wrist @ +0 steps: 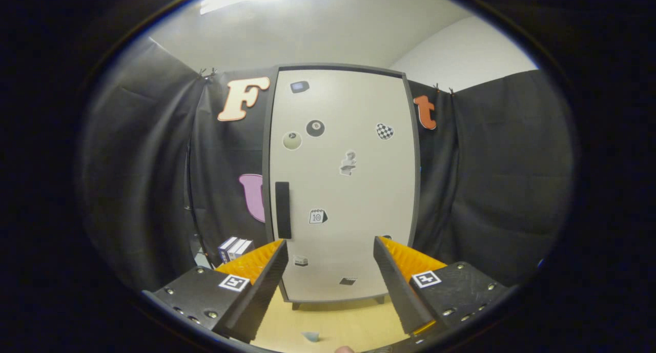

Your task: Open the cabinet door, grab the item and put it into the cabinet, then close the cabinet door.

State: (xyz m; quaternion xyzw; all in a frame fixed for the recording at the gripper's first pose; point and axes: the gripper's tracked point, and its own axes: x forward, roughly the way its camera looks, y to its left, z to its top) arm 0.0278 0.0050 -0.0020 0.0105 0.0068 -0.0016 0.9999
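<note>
Counter (328, 327) is carrying the shut cabinet (341, 184); tongs (328, 286) are hanging spread, empty, facing it. Aim left-edge handle (283, 210), pull outward.

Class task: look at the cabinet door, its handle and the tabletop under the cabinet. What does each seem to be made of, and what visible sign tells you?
Cabinet door: smooth, matt, pale panel, probably painted metal or laminate; the flat stickers or magnets on it leave this open. Handle: dark matt bar, likely plastic. Tabletop: light wood or wood-look laminate, judging by its warm tan tone. The gripper is open, holding nothing.
</note>
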